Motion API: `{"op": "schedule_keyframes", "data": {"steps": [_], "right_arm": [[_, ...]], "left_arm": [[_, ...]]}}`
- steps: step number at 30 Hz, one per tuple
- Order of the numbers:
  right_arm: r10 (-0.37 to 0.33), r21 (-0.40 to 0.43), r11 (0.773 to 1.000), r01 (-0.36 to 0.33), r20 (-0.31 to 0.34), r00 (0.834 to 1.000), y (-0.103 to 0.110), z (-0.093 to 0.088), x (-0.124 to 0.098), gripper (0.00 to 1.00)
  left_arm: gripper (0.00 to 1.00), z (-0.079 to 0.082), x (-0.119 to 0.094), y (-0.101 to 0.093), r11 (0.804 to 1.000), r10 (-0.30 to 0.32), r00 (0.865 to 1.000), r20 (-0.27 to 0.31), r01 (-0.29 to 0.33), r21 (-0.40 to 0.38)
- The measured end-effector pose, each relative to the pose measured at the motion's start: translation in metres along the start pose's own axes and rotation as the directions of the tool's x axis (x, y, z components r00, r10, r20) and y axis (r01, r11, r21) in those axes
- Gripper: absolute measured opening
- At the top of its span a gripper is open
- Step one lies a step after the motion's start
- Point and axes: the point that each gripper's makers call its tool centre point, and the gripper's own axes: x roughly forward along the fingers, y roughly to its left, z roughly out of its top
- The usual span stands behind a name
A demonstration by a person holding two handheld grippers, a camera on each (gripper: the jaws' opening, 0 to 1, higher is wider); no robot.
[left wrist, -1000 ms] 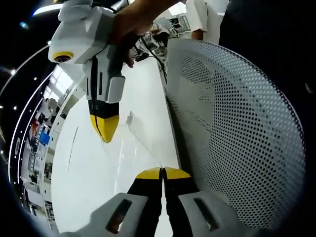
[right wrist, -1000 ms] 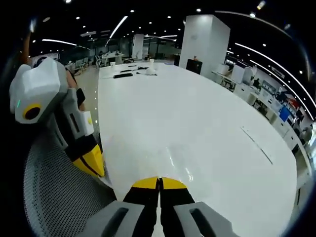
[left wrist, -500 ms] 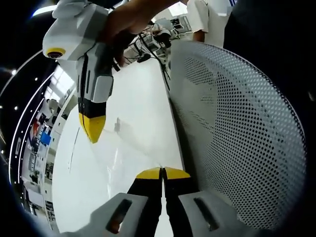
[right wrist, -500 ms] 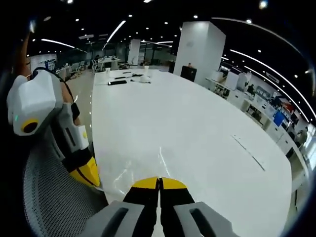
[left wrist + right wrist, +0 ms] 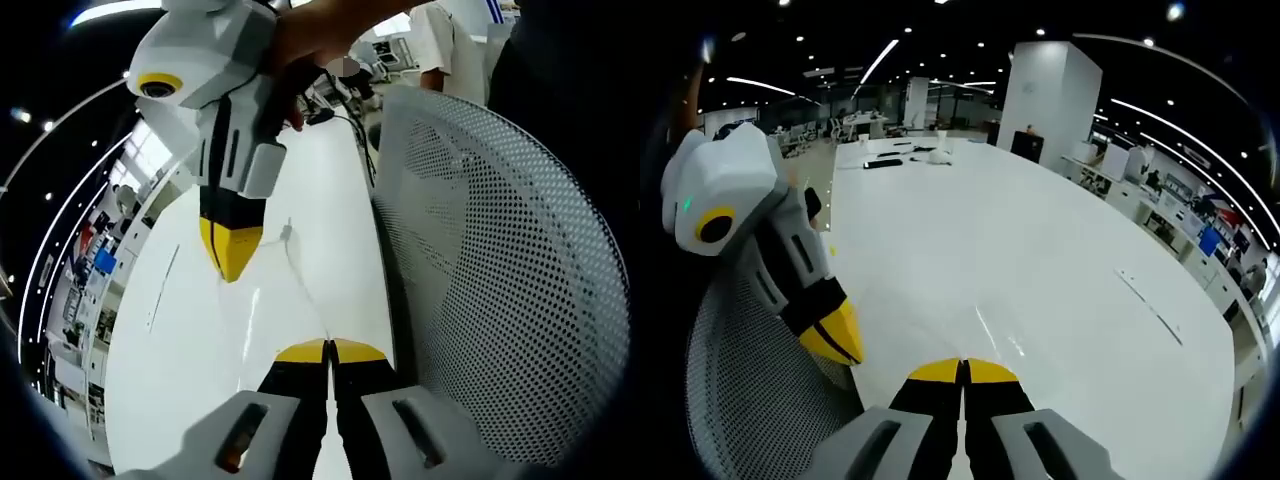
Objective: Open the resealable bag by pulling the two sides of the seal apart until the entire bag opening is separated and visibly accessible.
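Note:
A clear resealable bag [image 5: 275, 300] hangs as a faint, glinting film between the two grippers, above the white table [image 5: 190, 340]. One thin edge of it runs up from my left gripper [image 5: 327, 345], whose yellow-tipped jaws are pressed together on the film. My right gripper [image 5: 232, 272], held by a hand, points down from the upper left of the left gripper view, jaws also closed on the film. In the right gripper view my right gripper [image 5: 962, 365] sits at the bottom, the bag [image 5: 990, 335] shows as faint glints, and the left gripper [image 5: 845, 345] comes in from the left.
A grey mesh chair back [image 5: 500, 280] stands close beside the grippers, also seen as mesh [image 5: 750, 400] at lower left. The long white table [image 5: 1040, 260] stretches away, with small dark items [image 5: 885, 162] at its far end. A person in white [image 5: 450, 50] stands beyond.
In the left gripper view the right gripper swung left, then back right and nearer. In the right gripper view the left gripper has come closer and turned. Both stay shut.

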Motion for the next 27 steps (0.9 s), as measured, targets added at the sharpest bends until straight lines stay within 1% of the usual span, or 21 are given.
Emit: {"op": "schedule_keyframes", "data": {"steps": [3,9,10,12,13,16,18,19,21,22,24,25,27], "right_arm": [[0.020,-0.022,1.000,-0.021,-0.007,1.000,0.007,-0.003,0.003,0.00],[0.040,-0.059,0.997,-0.041,-0.029,0.999,0.014,-0.008,0.008,0.00],[0.049,-0.069,0.996,-0.051,-0.032,0.998,0.016,-0.009,0.009,0.00],[0.058,-0.081,0.995,-0.061,-0.041,0.997,0.020,-0.012,0.011,0.00],[0.061,-0.084,0.994,-0.065,-0.044,0.997,0.021,-0.013,0.012,0.00],[0.068,-0.090,0.993,-0.072,-0.049,0.997,0.024,-0.015,0.014,0.00],[0.072,-0.105,0.991,-0.077,-0.052,0.996,0.026,-0.016,0.015,0.00],[0.070,-0.116,0.990,-0.076,-0.055,0.996,0.026,-0.017,0.016,0.00],[0.071,-0.128,0.989,-0.078,-0.058,0.996,0.026,-0.018,0.017,0.00],[0.069,-0.133,0.988,-0.077,-0.059,0.996,0.026,-0.018,0.017,0.00],[0.070,-0.140,0.987,-0.078,-0.063,0.996,0.027,-0.018,0.019,0.00],[0.068,-0.148,0.986,-0.078,-0.068,0.995,0.027,-0.018,0.020,0.00],[0.068,-0.159,0.984,-0.079,-0.071,0.995,0.028,-0.018,0.021,0.00]], "left_arm": [[0.00,-0.001,0.000,0.003,1.000,0.006,1.000,0.004,-0.006,-0.009],[0.01,0.000,0.001,0.007,0.999,0.019,1.000,0.013,-0.018,-0.034],[0.03,0.001,0.001,0.008,0.999,0.025,1.000,0.018,-0.024,-0.047],[0.05,0.004,-0.001,0.009,0.993,0.029,0.999,0.046,-0.024,-0.115],[0.07,0.004,-0.003,0.012,0.990,0.039,0.998,0.054,-0.031,-0.137],[0.12,0.001,-0.006,0.015,0.989,0.051,0.997,0.050,-0.044,-0.139],[0.14,-0.001,-0.007,0.017,0.982,0.068,0.995,0.070,-0.054,-0.181],[0.16,-0.001,-0.008,0.017,0.971,0.073,0.994,0.083,-0.051,-0.234],[0.20,-0.003,-0.012,0.021,0.961,0.098,0.991,0.090,-0.071,-0.267],[0.22,-0.003,-0.013,0.022,0.960,0.105,0.990,0.091,-0.077,-0.270],[0.24,-0.003,-0.017,0.026,0.951,0.131,0.986,0.104,-0.095,-0.295],[0.26,0.002,-0.020,0.028,0.936,0.145,0.981,0.131,-0.093,-0.339],[0.29,0.003,-0.022,0.031,0.923,0.155,0.977,0.147,-0.090,-0.373]]}}
